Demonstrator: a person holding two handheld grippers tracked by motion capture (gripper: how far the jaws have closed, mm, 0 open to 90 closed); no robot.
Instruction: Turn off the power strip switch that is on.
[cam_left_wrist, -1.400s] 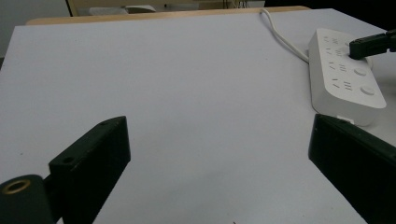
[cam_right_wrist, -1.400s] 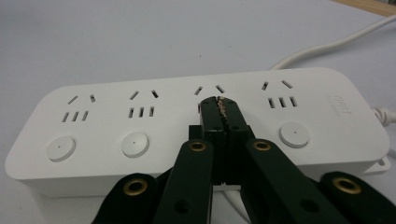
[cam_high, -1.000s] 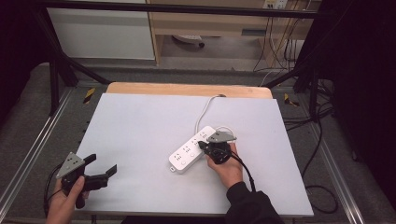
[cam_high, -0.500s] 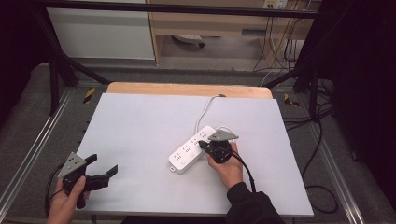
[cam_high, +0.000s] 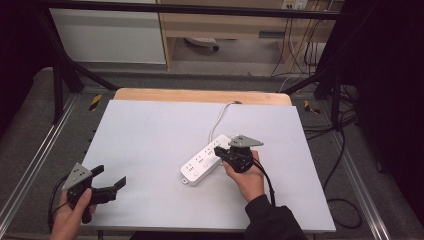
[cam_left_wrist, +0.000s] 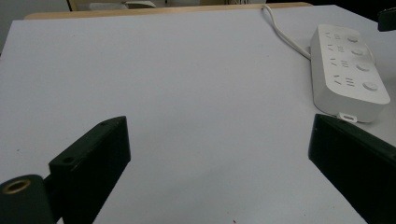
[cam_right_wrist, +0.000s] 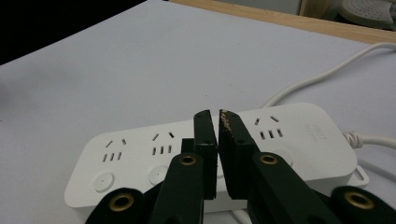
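The right tongs (cam_right_wrist: 218, 122), nearly together and holding nothing, are poised over the power strip (cam_right_wrist: 140, 154) switches, so pressing seems underway, while the left tongs (cam_high: 107, 176) are held wide apart, idle at the near left of the bench (cam_high: 150, 130).

The right gripper (cam_right_wrist: 217, 122) is parting its jaws a sliver above the power strip (cam_right_wrist: 299, 135) (nothing sits between them), its hand barely shifting.

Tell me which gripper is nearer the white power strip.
Right. The right gripper sits directly over the power strip, jaws almost together above its sockets. The left gripper is at the table's near left corner, well apart from it, jaws open.
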